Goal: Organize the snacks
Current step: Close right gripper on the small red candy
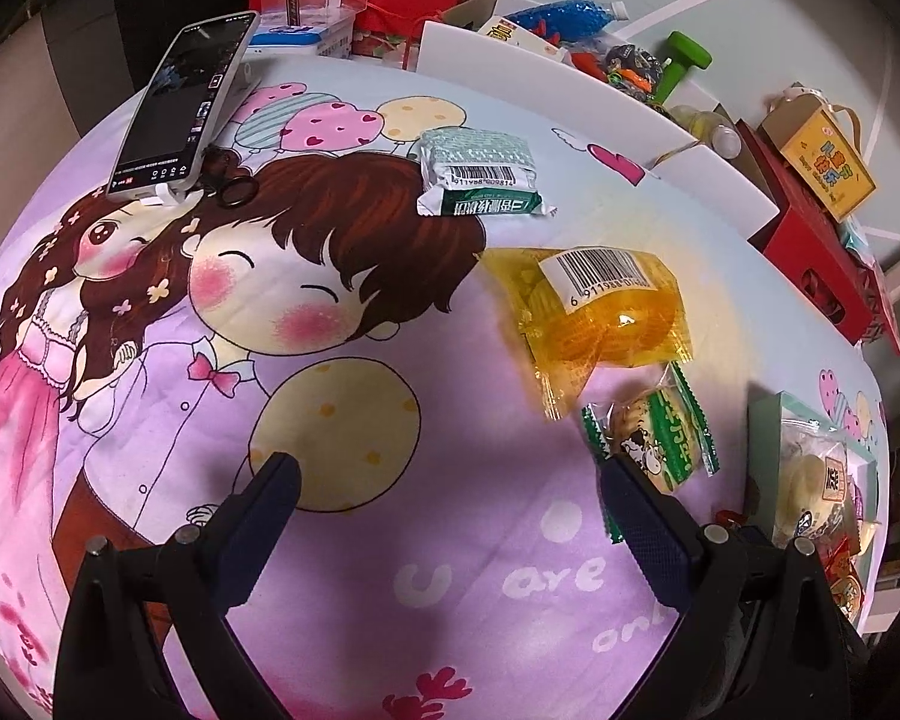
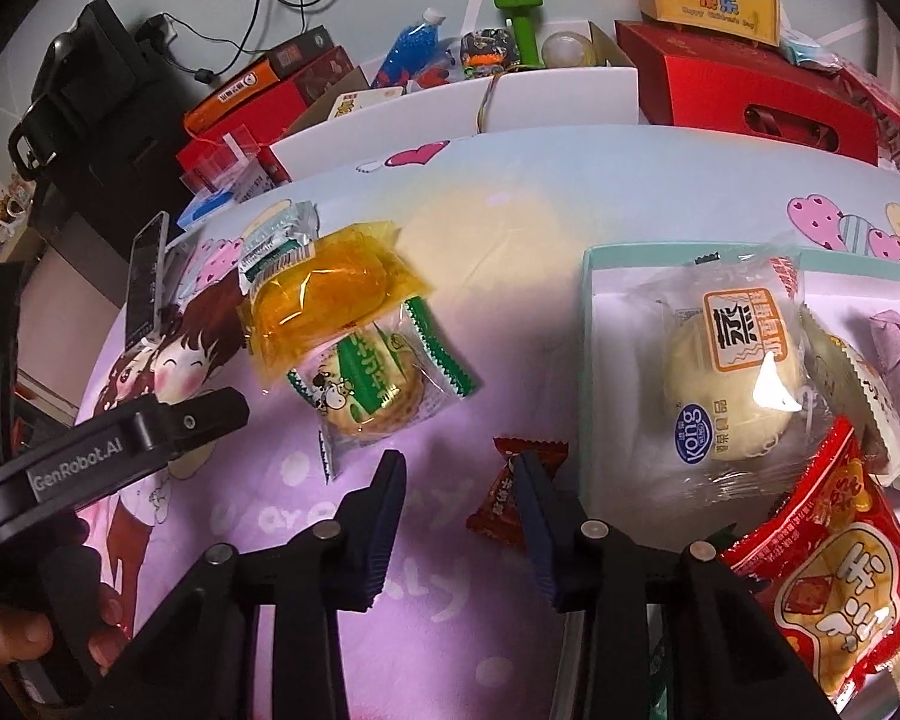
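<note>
Snacks are seen scattered over a cartoon-printed cloth [image 1: 390,570] and gathered in a pale green tray [image 2: 588,324] at the right; nearest, the right gripper [image 2: 465,480] is held spread above the cloth, nothing being pinched, with a small red-brown candy [image 2: 501,504] lying just beside (perhaps touching) its right finger; the left gripper [image 1: 450,480] is likewise held wide apart and empty, low over the cloth; just past its right finger a green-edged biscuit packet [image 1: 654,438] is laid flat, partly overlapped by a yellow jelly pack [image 1: 594,312]; farther back, a green-and-white packet [image 1: 480,180] is found apart from these; in the tray, a clear-wrapped bun [image 2: 732,372] and a red packet [image 2: 834,576] are piled with others; a phone [image 1: 180,102] is propped at the cloth's far left; beyond the cloth, red boxes [image 2: 750,90] and a green dumbbell [image 2: 522,18] are seen.
</note>
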